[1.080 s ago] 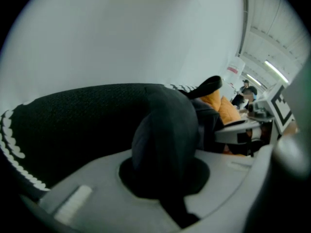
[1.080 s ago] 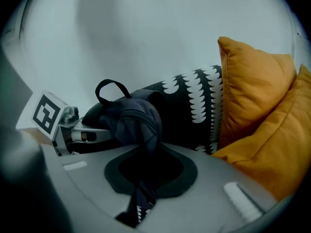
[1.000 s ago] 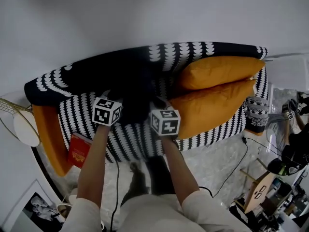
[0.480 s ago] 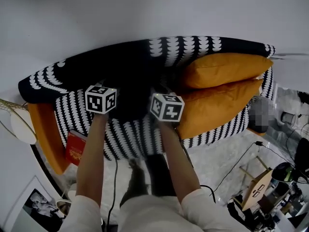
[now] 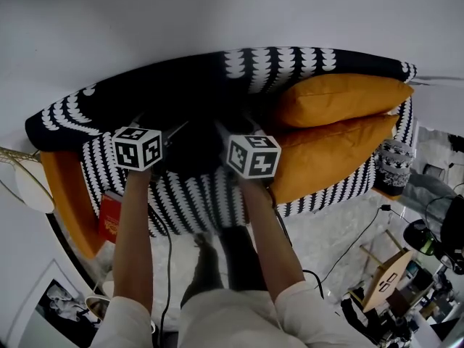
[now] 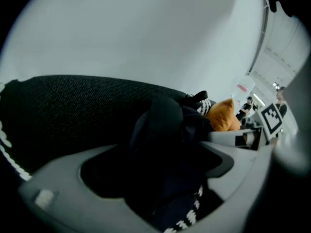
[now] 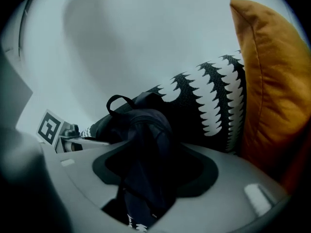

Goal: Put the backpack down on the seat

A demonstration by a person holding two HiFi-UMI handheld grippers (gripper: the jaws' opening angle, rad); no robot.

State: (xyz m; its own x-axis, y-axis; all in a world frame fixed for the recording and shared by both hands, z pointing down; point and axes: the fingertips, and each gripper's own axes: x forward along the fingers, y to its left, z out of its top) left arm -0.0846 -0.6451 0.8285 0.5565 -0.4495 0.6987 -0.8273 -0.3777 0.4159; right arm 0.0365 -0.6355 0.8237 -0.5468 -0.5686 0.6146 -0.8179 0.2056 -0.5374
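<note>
Grips were loosened since earlier: left gripper [image 6: 160, 176] and right gripper [image 7: 155, 178] jaws are opening, backpack [image 7: 141, 125] fabric between them. Release onto the seat [image 5: 188, 201] is judged underway; both should next be drawn straight back, clear of the fabric.

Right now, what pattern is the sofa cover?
Black with rows of white scalloped marks on the sofa cover; the head view shows it best.

No legible text; print on red book [image 5: 110, 216] too small.
</note>
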